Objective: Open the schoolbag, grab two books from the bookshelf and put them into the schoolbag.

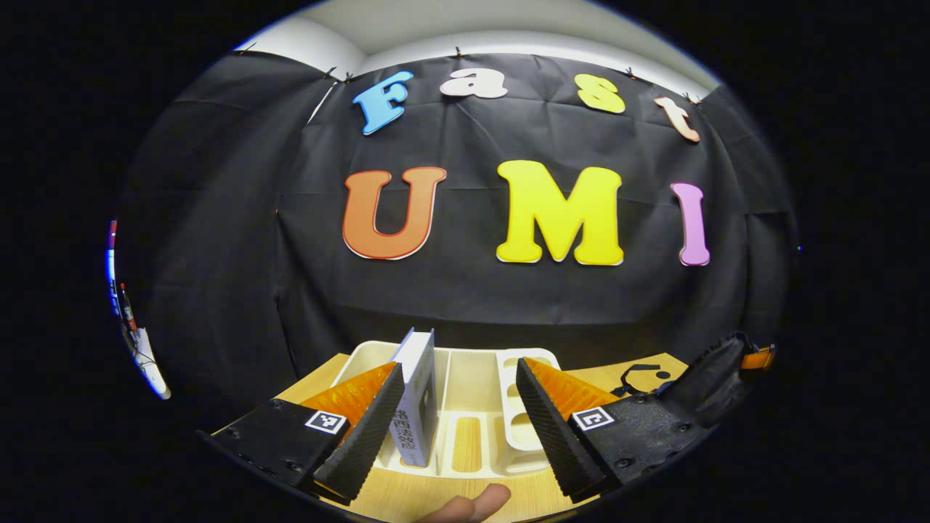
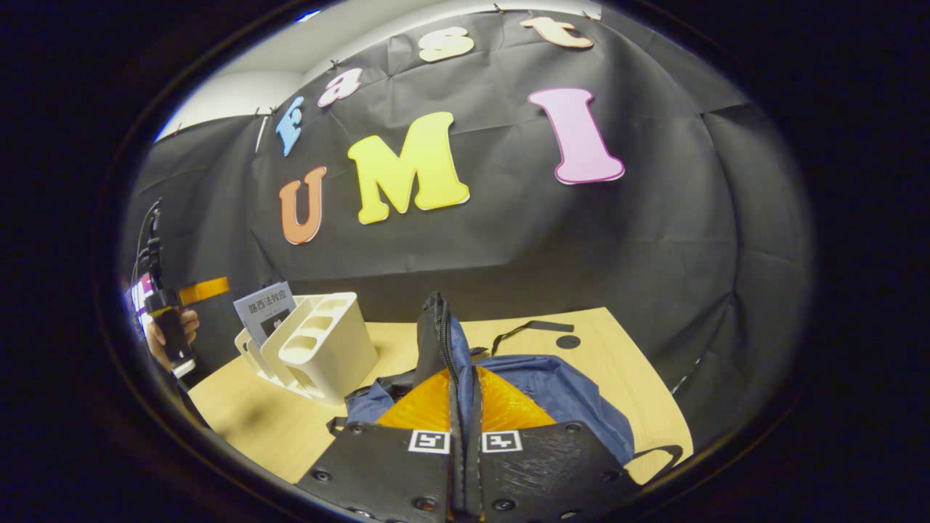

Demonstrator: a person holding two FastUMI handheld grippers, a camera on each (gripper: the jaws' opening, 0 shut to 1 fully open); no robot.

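Your left gripper (image 1: 458,428) is spread wide in front of the cream plastic bookshelf (image 1: 476,378); the white upright book (image 1: 415,407) stands in it beside the left finger. Your right gripper (image 2: 465,407) pinches the dark blue fabric schoolbag (image 2: 559,392) flap on the wooden table (image 2: 247,414).

- Bookshelf (image 1: 472,378) ahead of left gripper (image 1: 458,428): smooth cream plastic, slight sheen.
- Book (image 1: 418,399): glossy white paper cover.
- Table (image 1: 407,497): pale wood-grain, matt.
- Schoolbag (image 2: 559,392) under right gripper (image 2: 465,407): blue woven cloth.
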